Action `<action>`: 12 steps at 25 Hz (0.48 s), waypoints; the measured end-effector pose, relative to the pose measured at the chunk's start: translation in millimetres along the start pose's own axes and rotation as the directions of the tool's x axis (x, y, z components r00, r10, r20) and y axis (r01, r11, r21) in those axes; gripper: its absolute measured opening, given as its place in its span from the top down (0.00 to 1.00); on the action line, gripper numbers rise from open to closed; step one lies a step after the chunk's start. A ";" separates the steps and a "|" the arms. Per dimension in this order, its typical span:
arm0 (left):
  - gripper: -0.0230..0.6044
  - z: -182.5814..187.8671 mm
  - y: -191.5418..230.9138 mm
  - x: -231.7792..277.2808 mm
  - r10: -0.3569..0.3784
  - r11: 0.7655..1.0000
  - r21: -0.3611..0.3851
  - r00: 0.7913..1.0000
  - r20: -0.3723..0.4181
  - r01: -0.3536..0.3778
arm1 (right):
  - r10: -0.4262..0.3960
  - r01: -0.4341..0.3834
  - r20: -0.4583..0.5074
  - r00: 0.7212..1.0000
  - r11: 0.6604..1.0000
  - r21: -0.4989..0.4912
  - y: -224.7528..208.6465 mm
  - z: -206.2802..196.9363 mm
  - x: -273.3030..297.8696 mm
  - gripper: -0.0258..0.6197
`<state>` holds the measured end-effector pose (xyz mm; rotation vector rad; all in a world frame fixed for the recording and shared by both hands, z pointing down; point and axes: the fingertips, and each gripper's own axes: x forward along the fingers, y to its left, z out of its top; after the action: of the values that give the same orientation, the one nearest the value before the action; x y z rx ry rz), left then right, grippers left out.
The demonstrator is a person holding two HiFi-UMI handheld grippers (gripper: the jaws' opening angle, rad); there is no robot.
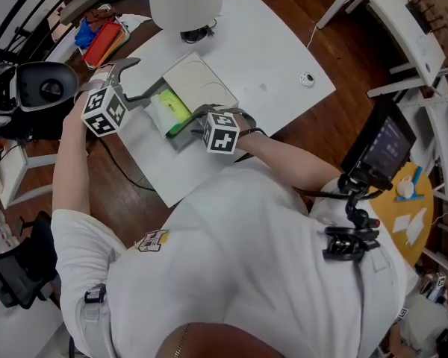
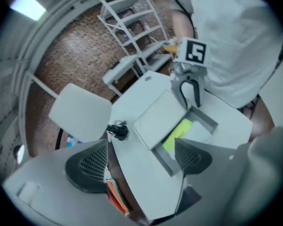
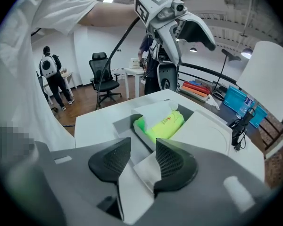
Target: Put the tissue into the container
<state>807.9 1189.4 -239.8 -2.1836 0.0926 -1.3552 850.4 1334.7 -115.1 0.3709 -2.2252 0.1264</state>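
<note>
A grey container (image 1: 181, 138) stands on the white table (image 1: 269, 58) with its white lid (image 1: 198, 82) slid half aside. Inside lies a green tissue pack (image 1: 175, 110) with a white tissue (image 3: 153, 108) over it. My right gripper (image 1: 193, 123) is shut on the container's near wall (image 3: 140, 160), which sits between its pads. My left gripper (image 1: 151, 74) hangs above the container's far left side, jaws wide open and empty. In the left gripper view the pack (image 2: 179, 133) and container (image 2: 162, 157) lie below the spread pads (image 2: 92, 166).
A white lamp (image 1: 184, 0) stands at the table's far edge behind the container. A small round object (image 1: 306, 79) lies on the table to the right. A black office chair (image 1: 43, 88) and coloured folders (image 1: 104, 39) are at the left, a white shelf (image 1: 403, 21) at the right.
</note>
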 end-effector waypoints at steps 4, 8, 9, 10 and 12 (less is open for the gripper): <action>0.39 19.5 40.6 -43.8 0.373 0.855 -0.443 0.913 0.167 -0.269 | 0.011 -0.012 0.035 0.999 1.000 0.027 -4.6 -14.3 -14.2 0.71; 0.75 27.4 37.5 -75.6 0.695 0.501 -0.795 0.706 0.134 -0.342 | 0.029 -0.033 0.078 0.997 0.998 0.055 -14.6 -31.3 -33.3 0.75; 0.85 29.1 27.2 -76.5 0.729 0.426 -0.841 0.677 0.100 -0.335 | 0.034 -0.039 0.088 0.996 0.997 0.061 -17.3 -35.8 -38.6 0.76; 0.96 32.1 14.4 -74.5 0.748 0.362 -0.874 0.660 0.065 -0.324 | 0.040 -0.046 0.098 0.994 0.997 0.065 -19.7 -40.0 -44.4 0.77; 0.96 45.4 -14.1 -63.7 0.753 0.278 -0.912 0.657 0.013 -0.301 | 0.048 -0.056 0.116 0.992 0.996 0.066 -24.3 -48.7 -56.7 0.81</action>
<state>812.0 1242.1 -299.1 -2.7299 1.5473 -0.2712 927.7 1334.7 -129.2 0.3659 -2.3485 0.2157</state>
